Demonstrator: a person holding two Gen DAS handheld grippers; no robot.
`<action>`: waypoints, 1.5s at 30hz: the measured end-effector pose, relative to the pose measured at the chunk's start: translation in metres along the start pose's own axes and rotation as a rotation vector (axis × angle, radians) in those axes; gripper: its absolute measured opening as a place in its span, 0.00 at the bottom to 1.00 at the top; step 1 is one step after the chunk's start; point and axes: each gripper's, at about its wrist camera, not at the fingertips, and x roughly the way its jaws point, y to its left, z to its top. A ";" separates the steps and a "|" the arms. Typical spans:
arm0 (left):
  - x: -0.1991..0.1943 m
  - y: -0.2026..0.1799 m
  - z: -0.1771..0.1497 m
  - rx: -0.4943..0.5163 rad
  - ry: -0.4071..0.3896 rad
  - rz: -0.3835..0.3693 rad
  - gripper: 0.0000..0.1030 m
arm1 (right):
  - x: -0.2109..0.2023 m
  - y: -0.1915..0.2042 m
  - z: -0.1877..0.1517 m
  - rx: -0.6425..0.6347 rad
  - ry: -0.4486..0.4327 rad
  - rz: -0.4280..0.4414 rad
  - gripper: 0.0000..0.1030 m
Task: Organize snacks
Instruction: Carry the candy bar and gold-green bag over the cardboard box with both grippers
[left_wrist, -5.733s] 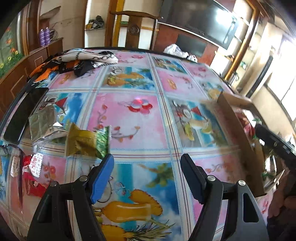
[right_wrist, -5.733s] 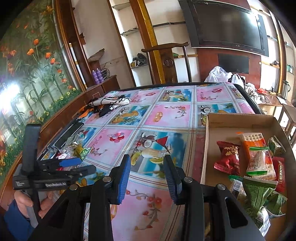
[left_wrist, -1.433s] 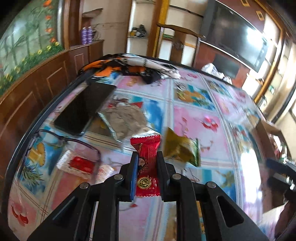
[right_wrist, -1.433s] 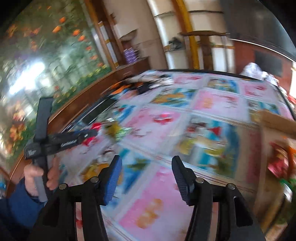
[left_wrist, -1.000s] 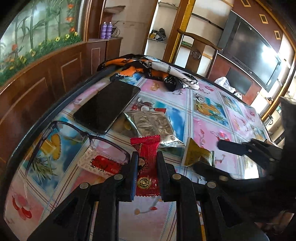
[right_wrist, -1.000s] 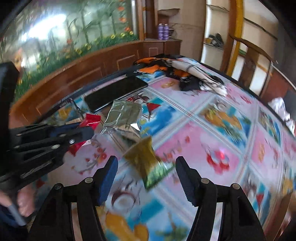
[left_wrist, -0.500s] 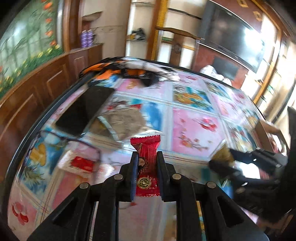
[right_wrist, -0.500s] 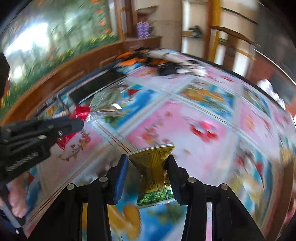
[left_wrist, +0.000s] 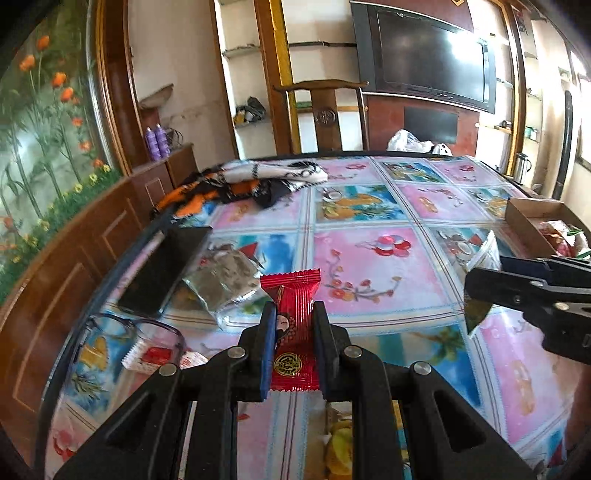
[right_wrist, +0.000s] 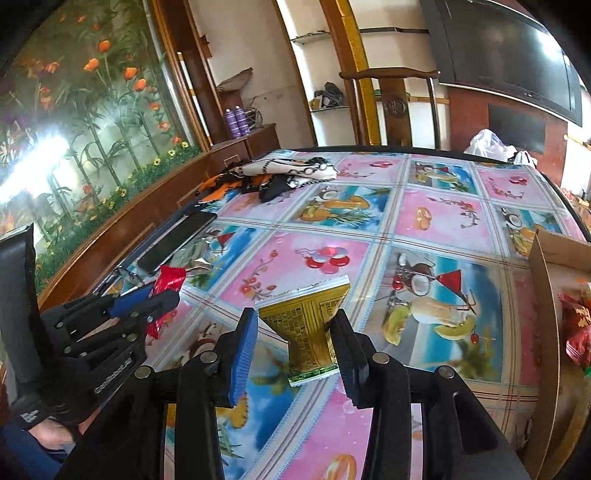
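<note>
1. The red snack packet (left_wrist: 291, 332) is clamped upright between the left gripper (left_wrist: 293, 345) pads, its jaws nearly together, lifted off the table, well to the left of the cardboard box (right_wrist: 546, 295).
2. The gold-green snack packet (right_wrist: 308, 325) sits pinched between the right gripper (right_wrist: 293, 347) pads, jaws partly apart and holding it by its narrow waist, nearer the cardboard box than the red one.
3. Judgement: both packets are being carried to the box. Keep both grips firm, cross above the box wall, and release one packet at a time onto bare cardboard beside the snacks (right_wrist: 576, 325) already inside.
4. Left behind, far from the box: a silver packet (left_wrist: 221, 284), a red-and-white packet (left_wrist: 155, 354), glasses (left_wrist: 122, 332) and a phone (left_wrist: 166, 269).
5. A second ago the gold-green packet lay on the tablecloth (left_wrist: 369, 266) between wide jaws; now it is gripped, and both views have swung toward the box.
</note>
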 end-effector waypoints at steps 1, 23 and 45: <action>-0.001 0.000 0.000 0.004 -0.005 0.009 0.17 | -0.001 0.000 -0.001 0.000 -0.004 0.000 0.43; -0.007 -0.015 -0.005 0.097 -0.074 0.137 0.17 | -0.030 -0.020 0.004 0.061 -0.068 0.019 0.43; -0.030 -0.087 0.017 0.097 -0.058 -0.103 0.17 | -0.164 -0.174 -0.021 0.439 -0.340 -0.172 0.43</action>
